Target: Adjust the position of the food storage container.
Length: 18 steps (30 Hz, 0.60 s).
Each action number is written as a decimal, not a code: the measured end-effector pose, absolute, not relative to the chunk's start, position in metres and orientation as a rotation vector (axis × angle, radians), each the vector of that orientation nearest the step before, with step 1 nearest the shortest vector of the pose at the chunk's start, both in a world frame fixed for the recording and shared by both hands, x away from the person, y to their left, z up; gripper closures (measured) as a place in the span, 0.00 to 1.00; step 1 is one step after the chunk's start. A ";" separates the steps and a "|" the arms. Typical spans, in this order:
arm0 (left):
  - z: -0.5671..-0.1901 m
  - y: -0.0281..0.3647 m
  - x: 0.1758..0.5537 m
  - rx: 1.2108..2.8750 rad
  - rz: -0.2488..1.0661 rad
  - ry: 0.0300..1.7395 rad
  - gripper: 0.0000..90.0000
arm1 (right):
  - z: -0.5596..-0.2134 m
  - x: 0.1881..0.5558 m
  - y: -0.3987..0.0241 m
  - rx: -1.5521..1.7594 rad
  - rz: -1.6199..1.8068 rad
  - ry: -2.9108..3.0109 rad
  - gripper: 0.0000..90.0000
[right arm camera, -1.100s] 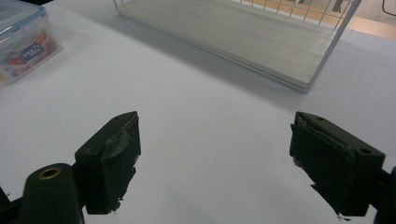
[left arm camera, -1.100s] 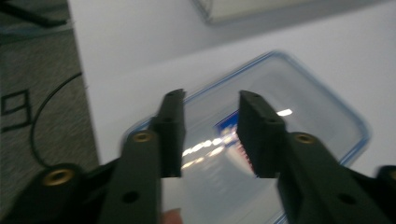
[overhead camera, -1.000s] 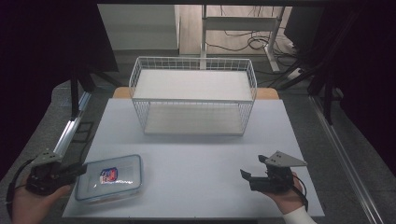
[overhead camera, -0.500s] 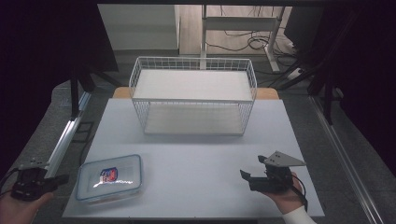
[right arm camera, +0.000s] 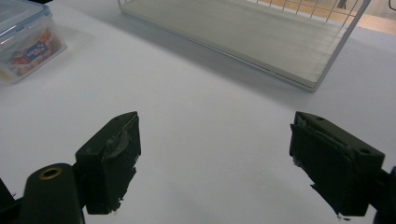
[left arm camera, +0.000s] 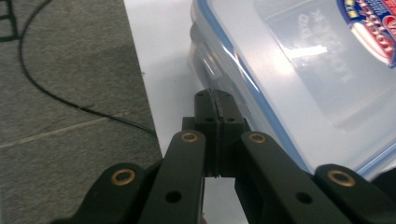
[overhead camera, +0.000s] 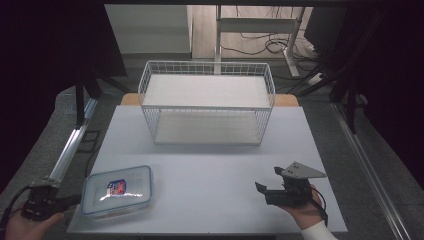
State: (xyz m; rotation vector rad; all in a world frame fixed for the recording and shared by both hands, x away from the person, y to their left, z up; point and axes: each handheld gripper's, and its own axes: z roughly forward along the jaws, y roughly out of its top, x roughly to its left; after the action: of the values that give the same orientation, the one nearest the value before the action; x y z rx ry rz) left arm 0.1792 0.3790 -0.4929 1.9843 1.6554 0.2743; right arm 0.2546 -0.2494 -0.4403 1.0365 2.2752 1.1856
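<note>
Dark floor and cables surround a white table (overhead camera: 210,200), which takes most of the high view. On its far half stands a white wire basket (overhead camera: 207,102) with two flat shelves and an open top, probably the place where things are put.

Toward the person from the basket, at the table's near left corner, lies a clear plastic container (overhead camera: 117,191) with a blue-rimmed lid and a red and blue label. It lies flat with the lid up, close to the edge, so a gripper can come to it from the side without reaching over the basket.

Near the basket's right end, also on the person's side of it, the right gripper (overhead camera: 269,186) rests low in the hand over bare table. In the right gripper view its two black pads (right arm camera: 109,161) stand wide apart with nothing between them; it seems to wait.

The left gripper (overhead camera: 65,201) is at the container's left end, beyond the table edge. In the left gripper view its jaws have just been closing and now meet pad against pad, empty (left arm camera: 215,119). The container's blue rim (left arm camera: 243,88) passes just beside the fingertips, on their right in that view, very near or touching; no part of it is between them. Judging from this, the closed tip is perhaps meant to push the container rather than clamp it.
</note>
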 end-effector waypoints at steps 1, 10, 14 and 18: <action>-0.493 0.379 0.180 1.985 0.275 1.659 1.00 | -0.440 0.255 -0.250 1.037 1.186 2.275 0.18; -0.494 0.368 0.183 1.953 0.247 1.642 1.00 | -0.440 0.254 -0.250 1.035 1.187 2.266 0.19; -0.494 0.356 0.189 1.960 0.234 1.620 1.00 | -0.438 0.252 -0.248 1.018 1.196 2.255 0.19; -0.494 0.342 0.199 1.976 0.220 1.596 1.00 | -0.438 0.252 -0.248 1.020 1.198 2.258 0.19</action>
State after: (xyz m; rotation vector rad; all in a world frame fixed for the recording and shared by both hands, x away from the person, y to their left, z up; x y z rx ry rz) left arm 0.1988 0.3424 -0.4940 1.9758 1.5961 0.2196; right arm 0.2524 -0.2483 -0.4381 1.0196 2.2585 1.1979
